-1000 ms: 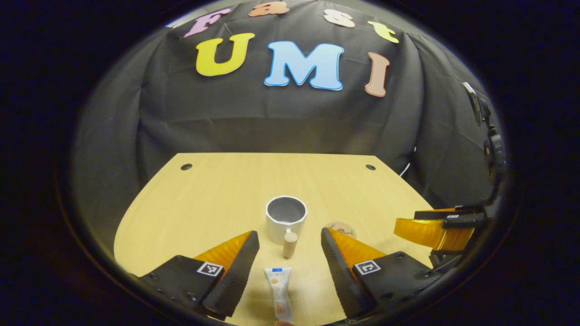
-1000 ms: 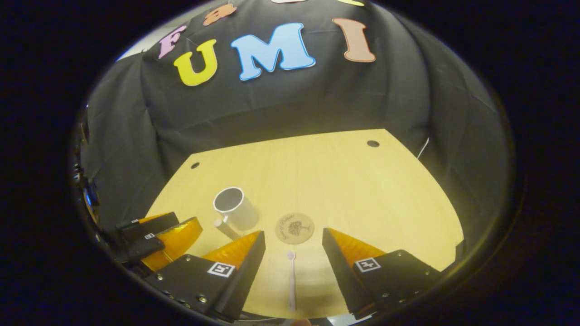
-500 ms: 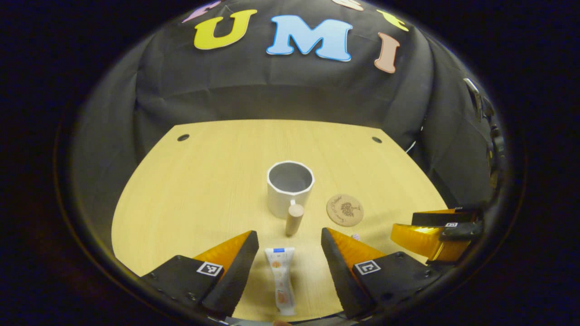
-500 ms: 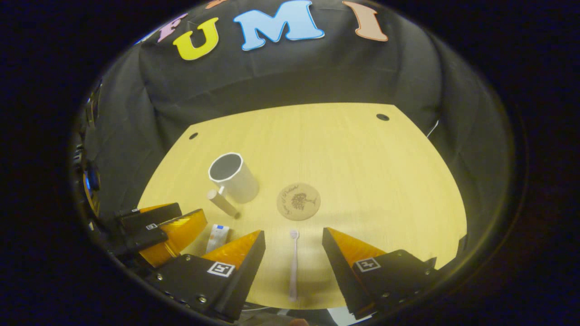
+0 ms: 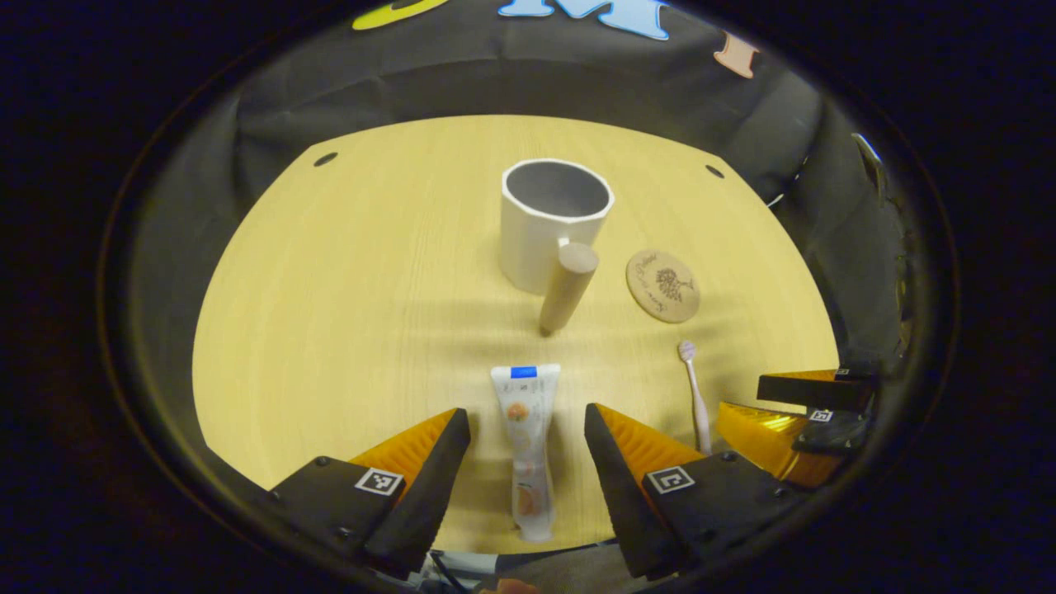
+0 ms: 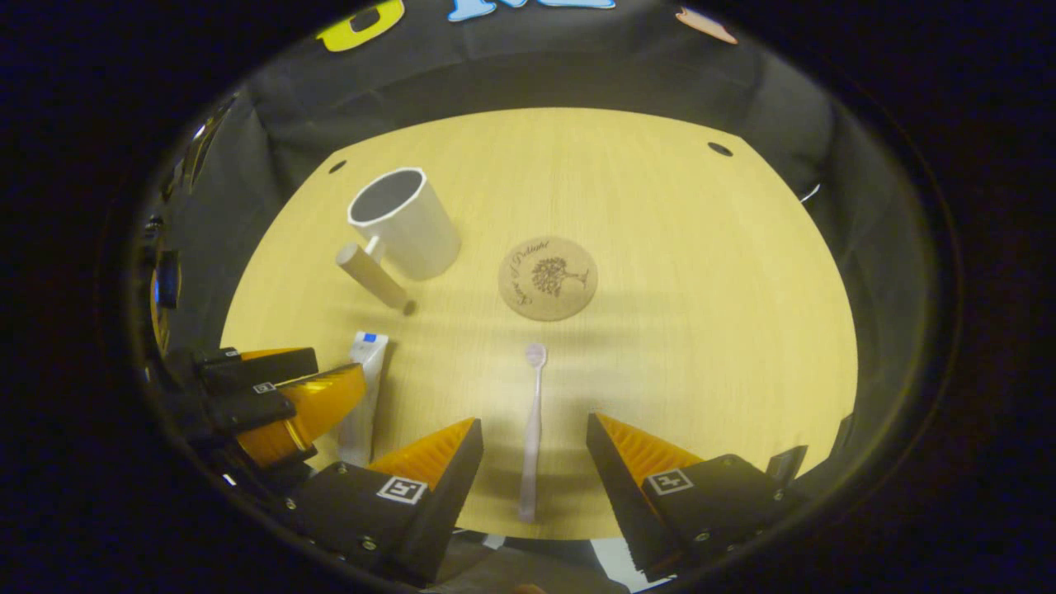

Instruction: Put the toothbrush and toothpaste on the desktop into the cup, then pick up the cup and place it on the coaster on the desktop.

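Left gripper view: the left hand-held gripper [image 5: 525, 429] hangs wide open with nothing in it, fingers straddling the tube [image 5: 525, 441], which lies flat on the table [image 5: 330, 330] pointing to 12 o'clock, lined up for a lengthwise pinch. Right gripper view, same story: the right hand-held gripper [image 6: 532, 441] gapes empty astride the brush [image 6: 532, 429], head at 12. Beyond, the cup [image 5: 553, 223] stands upright, mouth free, handle toward us; the coaster [image 6: 547, 277] waits bare beside it at 3 o'clock.
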`<control>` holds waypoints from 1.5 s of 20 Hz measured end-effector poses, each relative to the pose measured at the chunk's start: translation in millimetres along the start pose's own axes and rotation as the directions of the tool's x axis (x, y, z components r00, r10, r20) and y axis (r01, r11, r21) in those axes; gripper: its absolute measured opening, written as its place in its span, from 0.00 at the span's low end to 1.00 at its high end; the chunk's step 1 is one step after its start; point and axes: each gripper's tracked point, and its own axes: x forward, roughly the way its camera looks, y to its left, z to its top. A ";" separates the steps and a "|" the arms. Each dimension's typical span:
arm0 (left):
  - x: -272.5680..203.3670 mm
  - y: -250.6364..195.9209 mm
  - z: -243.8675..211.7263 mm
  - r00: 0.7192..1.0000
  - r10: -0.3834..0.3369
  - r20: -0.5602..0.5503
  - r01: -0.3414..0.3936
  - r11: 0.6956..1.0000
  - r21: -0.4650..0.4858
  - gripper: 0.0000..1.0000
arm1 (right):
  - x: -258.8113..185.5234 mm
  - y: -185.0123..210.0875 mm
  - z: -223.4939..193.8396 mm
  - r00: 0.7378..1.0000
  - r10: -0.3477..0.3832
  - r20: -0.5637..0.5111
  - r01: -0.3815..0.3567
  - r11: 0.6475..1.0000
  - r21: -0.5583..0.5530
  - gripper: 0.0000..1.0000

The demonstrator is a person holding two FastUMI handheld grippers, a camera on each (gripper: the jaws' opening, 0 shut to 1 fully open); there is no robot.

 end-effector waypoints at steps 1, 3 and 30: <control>2.9 1.6 -3.9 1.000 0.004 -0.019 -0.004 1.000 0.001 0.92 | 3.2 1.0 -3.6 1.000 0.002 -0.019 -0.002 1.000 0.000 0.81; 6.4 3.9 -11.0 0.999 0.004 -0.051 -0.004 1.000 -0.004 0.92 | 6.5 2.7 -8.3 0.999 0.004 -0.048 -0.003 1.000 0.001 0.81; 30.8 16.6 -33.7 0.984 0.078 -0.162 -0.067 0.995 0.074 0.31 | 39.2 -10.7 -36.6 0.983 -0.005 -0.185 0.014 0.999 0.045 0.12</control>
